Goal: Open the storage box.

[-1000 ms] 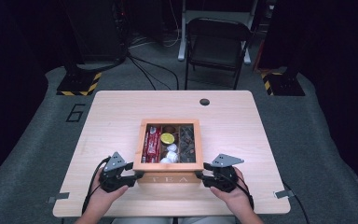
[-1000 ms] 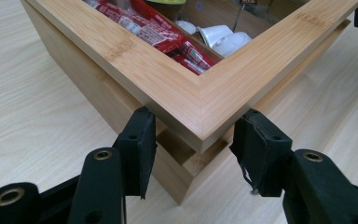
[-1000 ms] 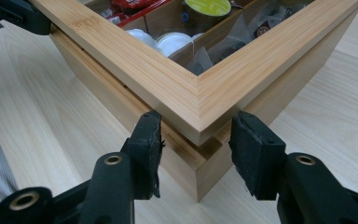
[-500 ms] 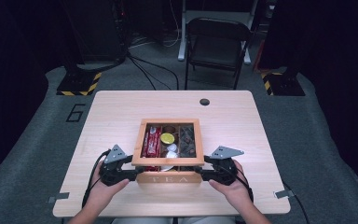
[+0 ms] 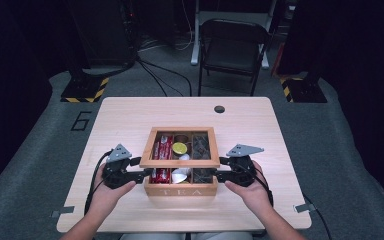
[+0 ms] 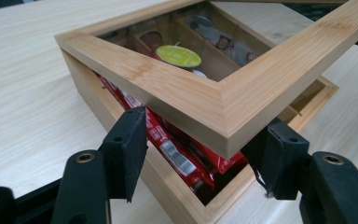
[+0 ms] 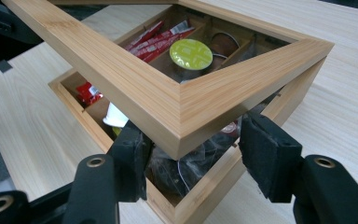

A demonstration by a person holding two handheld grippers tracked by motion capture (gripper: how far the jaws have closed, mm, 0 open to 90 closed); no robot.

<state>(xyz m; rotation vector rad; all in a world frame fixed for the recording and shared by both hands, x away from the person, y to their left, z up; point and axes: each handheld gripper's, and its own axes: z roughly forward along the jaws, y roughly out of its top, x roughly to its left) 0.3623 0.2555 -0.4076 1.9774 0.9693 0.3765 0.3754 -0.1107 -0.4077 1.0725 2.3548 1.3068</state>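
A wooden tea box [image 5: 180,190] marked TEA stands in the middle of the table [image 5: 130,115]. Its windowed lid [image 5: 180,163] is tilted up at the front, clear of the box. My left gripper [image 5: 141,173] has the lid's front left corner [image 6: 223,116] between its pads. My right gripper [image 5: 221,170] has the front right corner [image 7: 182,116] the same way. Both pairs of jaws have just been opening wider around those corners, and the pads still bear on the wood. Inside lie red packets [image 6: 182,154], a yellow-green capsule [image 7: 191,53] and dark tea bags [image 7: 191,163].
A small round hole [image 5: 219,109] sits near the table's far edge. Behind the table is a folding chair [image 5: 232,47], with cables on the grey floor. There is bare tabletop to the left, right and front of the box.
Both hands have risen and the lid's front edge has come up off the box with them. The box front with its lettering now shows below the lid.
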